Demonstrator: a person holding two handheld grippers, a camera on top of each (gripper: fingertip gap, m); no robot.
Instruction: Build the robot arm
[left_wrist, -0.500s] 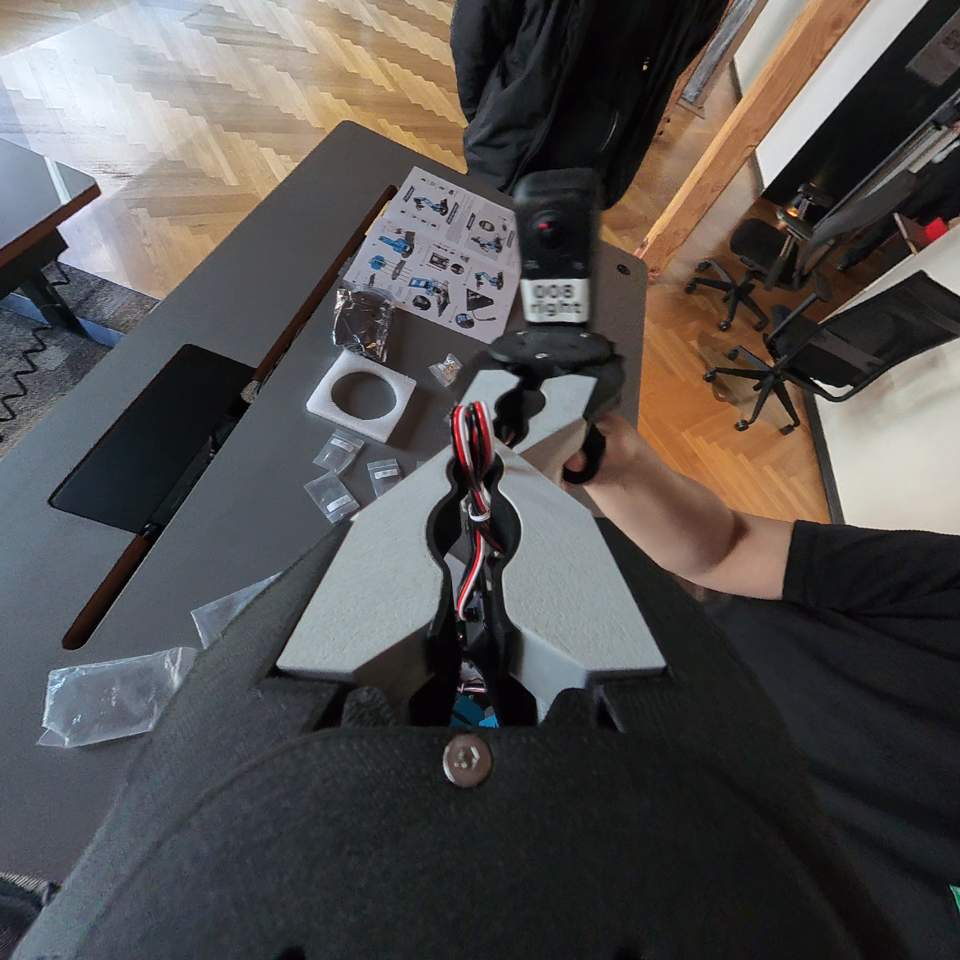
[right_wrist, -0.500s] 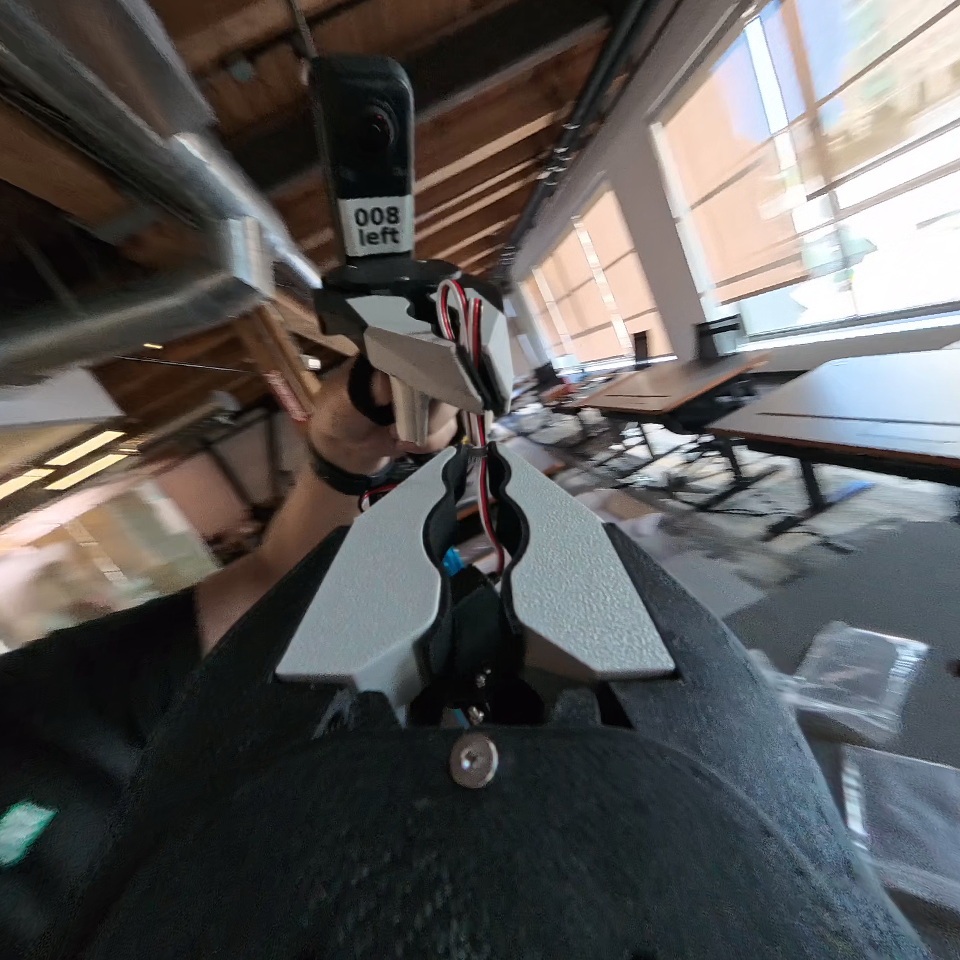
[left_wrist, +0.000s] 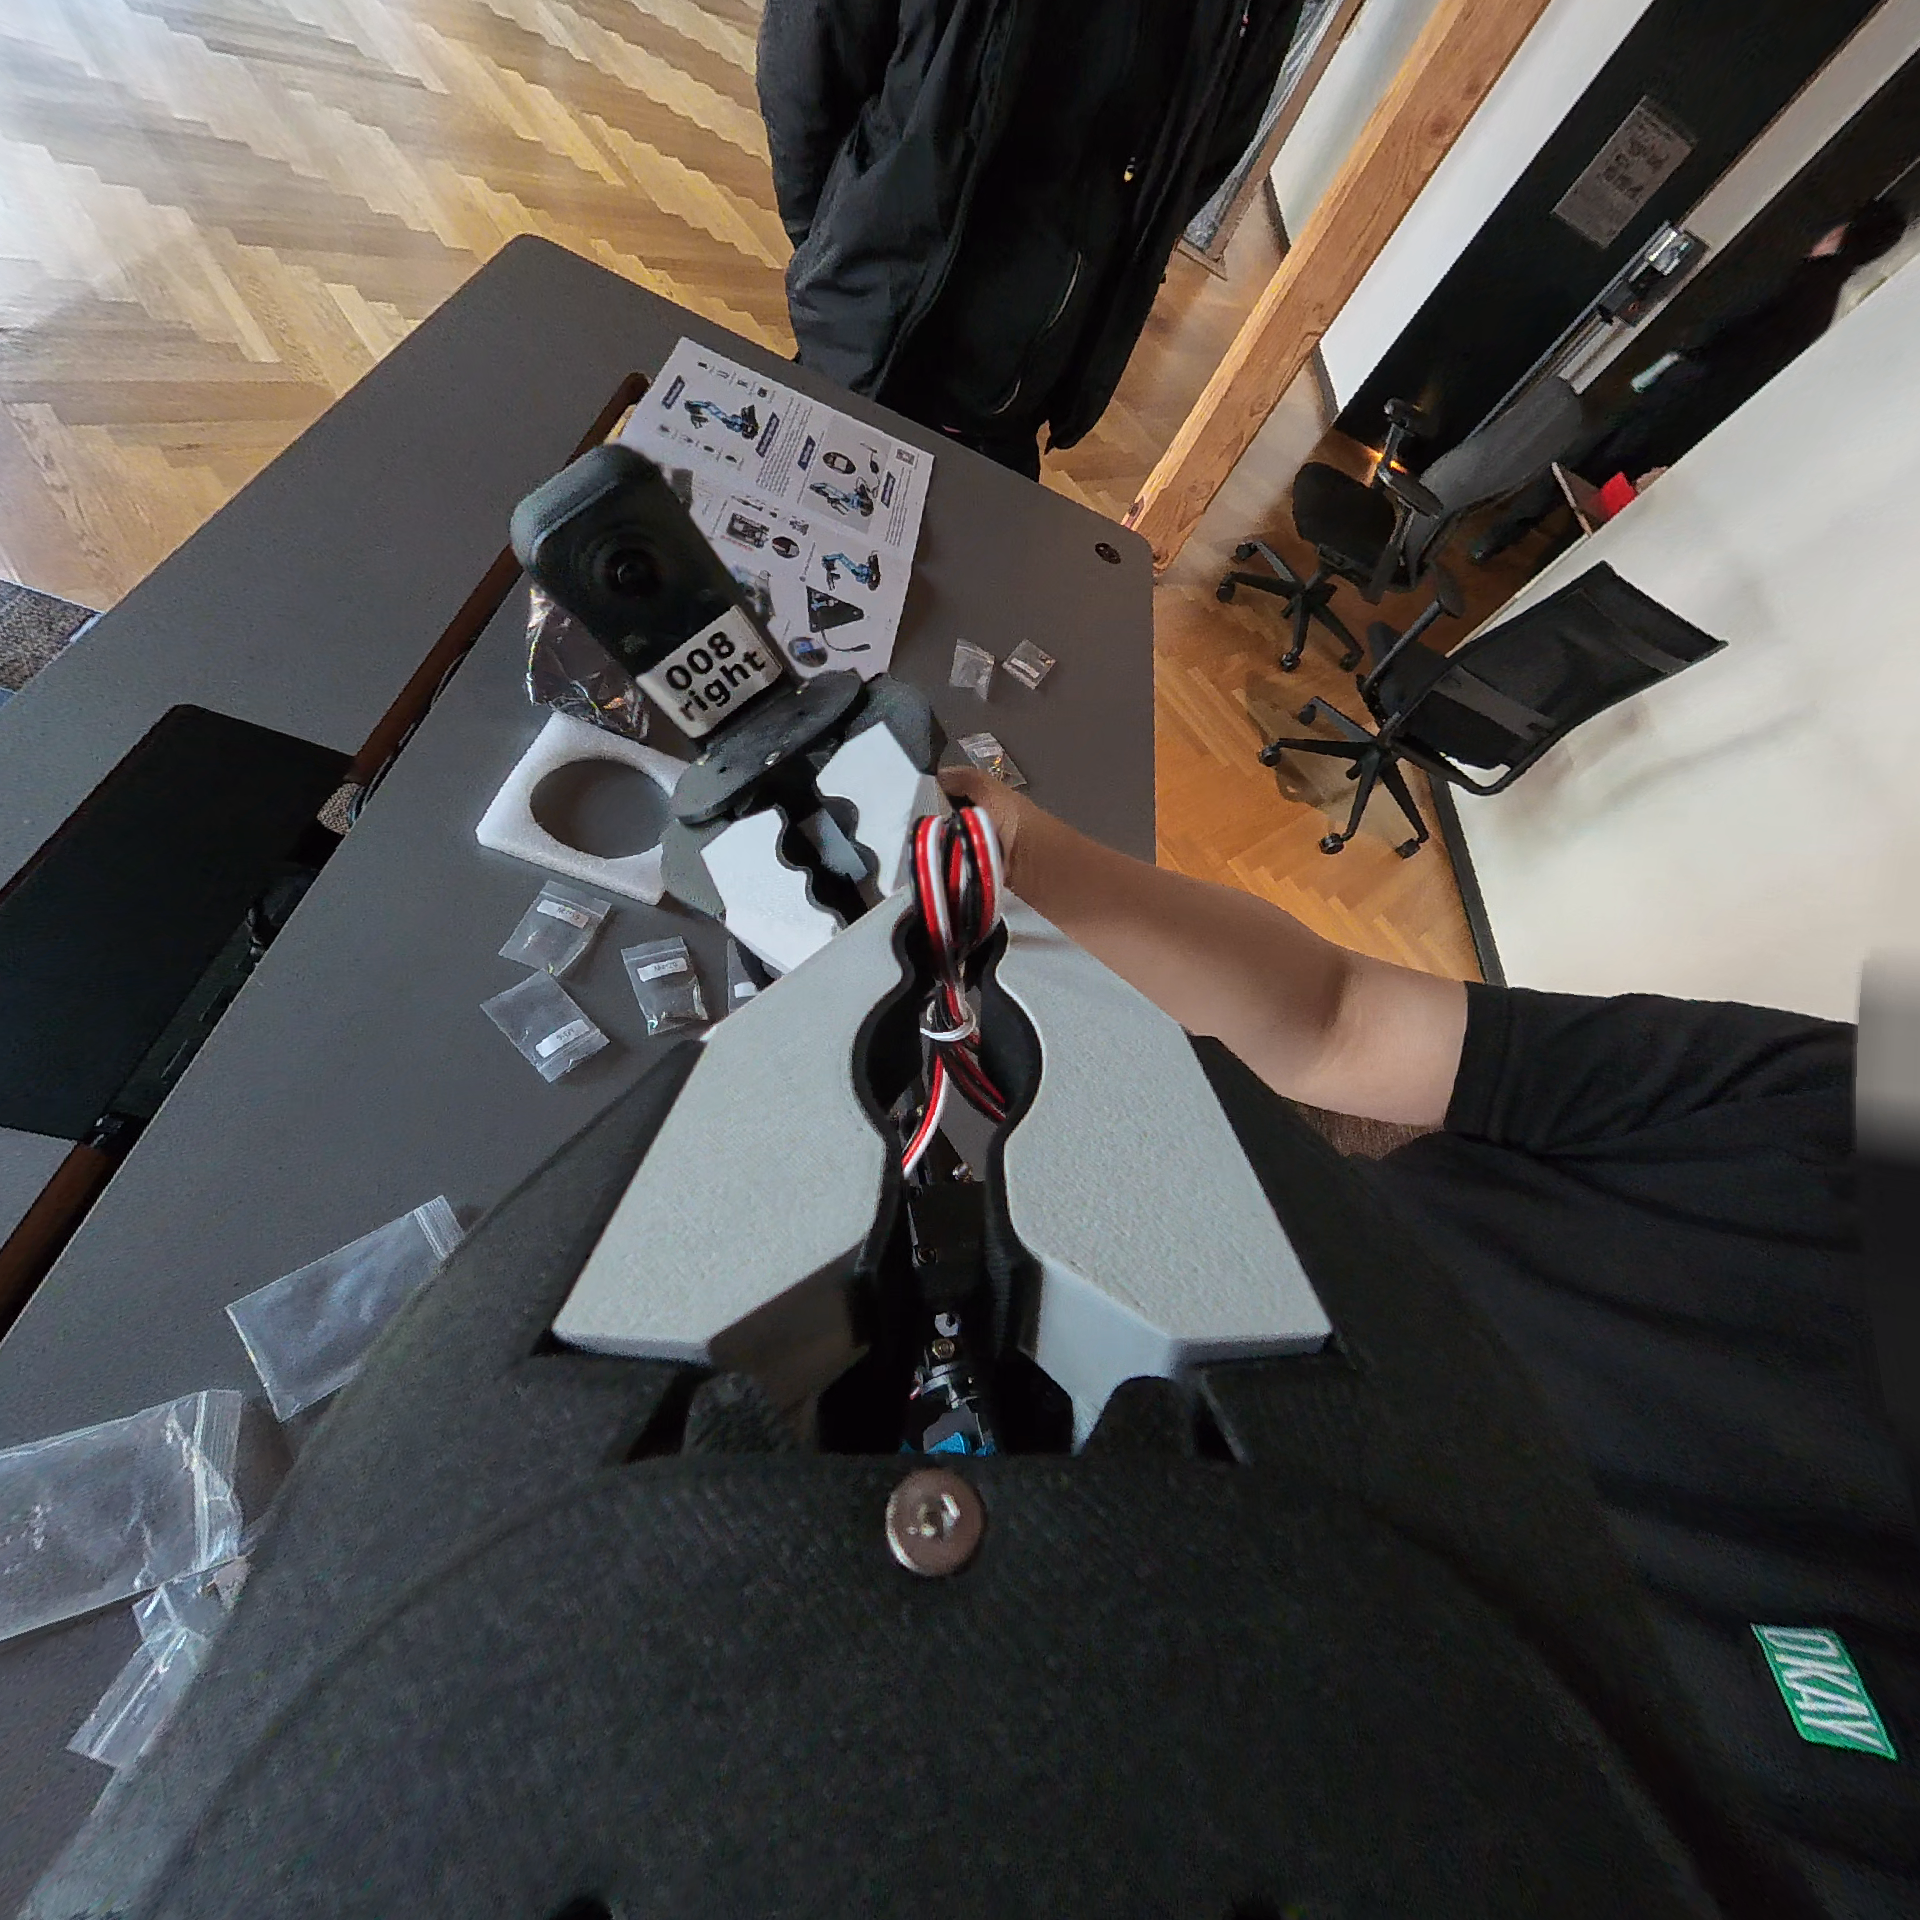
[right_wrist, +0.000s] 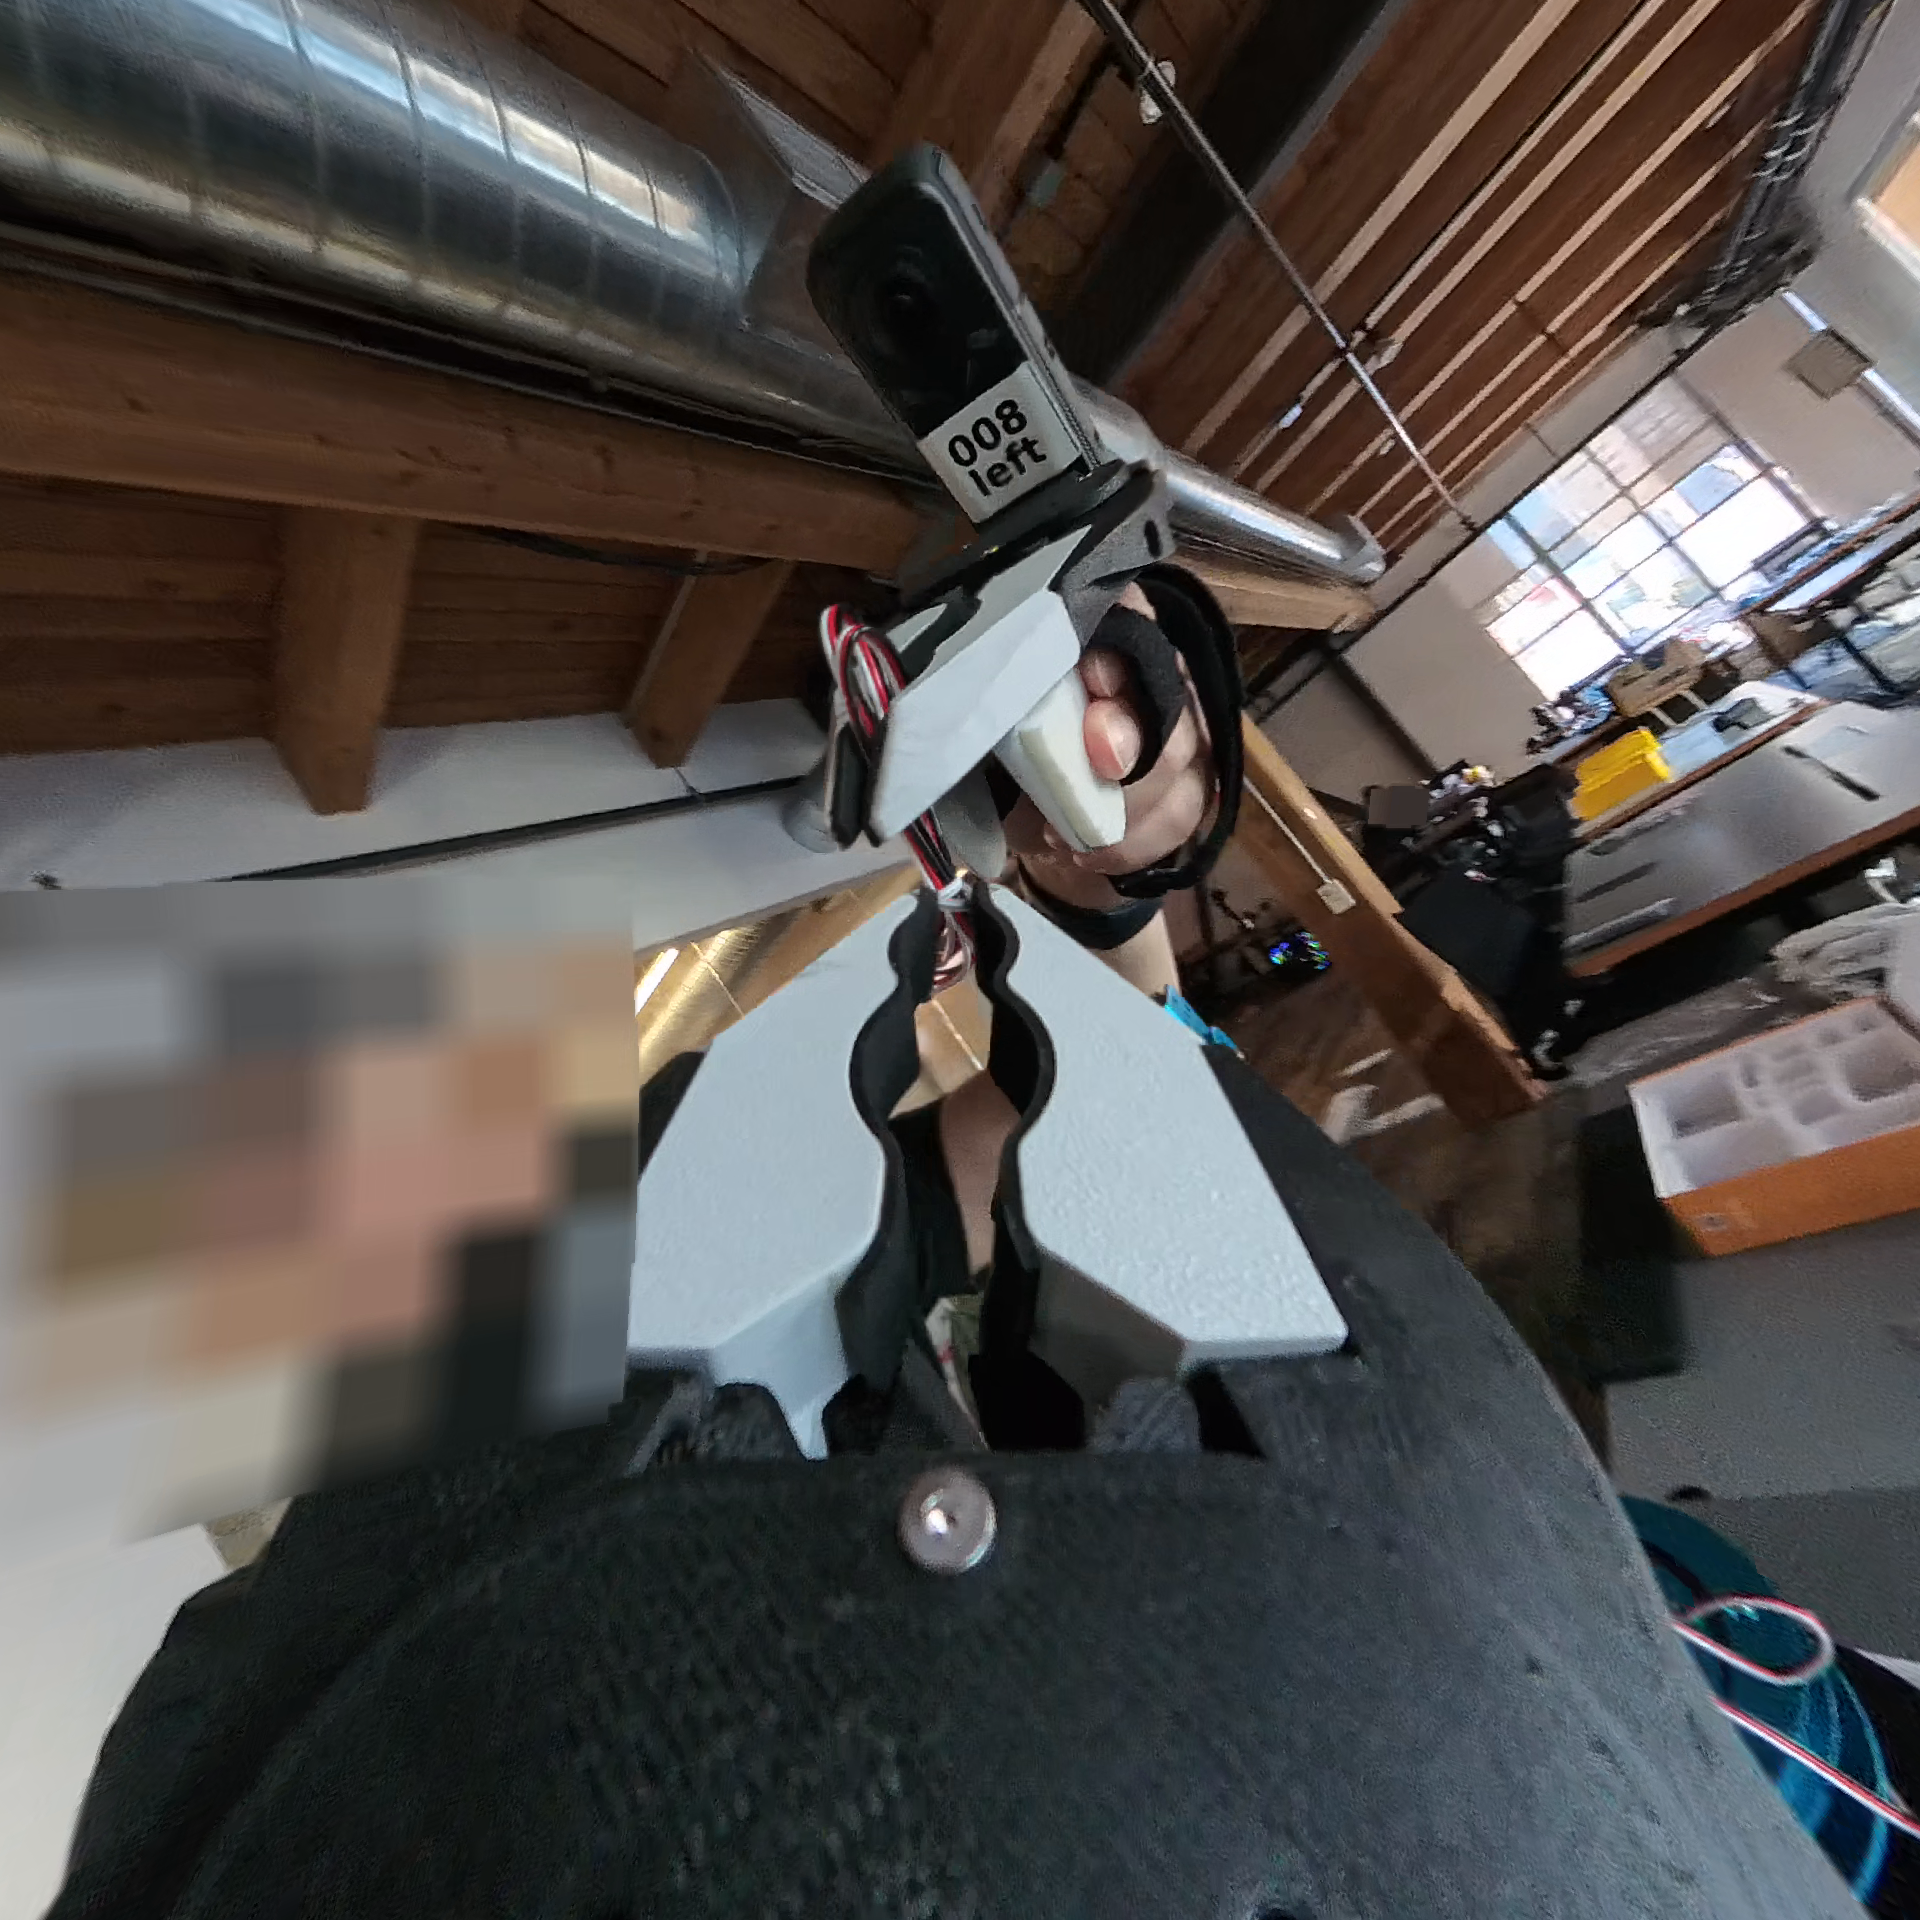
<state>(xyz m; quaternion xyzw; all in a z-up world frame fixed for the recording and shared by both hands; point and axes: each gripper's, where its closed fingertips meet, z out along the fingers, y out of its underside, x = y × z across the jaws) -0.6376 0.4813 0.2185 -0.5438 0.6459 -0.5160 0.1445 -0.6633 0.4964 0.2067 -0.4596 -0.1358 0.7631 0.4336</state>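
In the left wrist view my left gripper is shut on a small black part with a red, white and black wire bundle. The bundle loops out past the fingertips. The right gripper is tilted and points its tips at that loop, close above the dark table. In the right wrist view my right gripper points upward, its tips closed on the end of the wire bundle. The left gripper hangs just above it, held by a hand.
On the table lie a printed leaflet, a white foam square with a round hole, a dark foil bag and several small clear bags. A person in a black coat stands at the far end. Office chairs stand to the right.
The right gripper has tilted and swung left, its tips now at the wire loop. The right wrist view has turned up toward the ceiling. The wires no longer run deep between its jaws.
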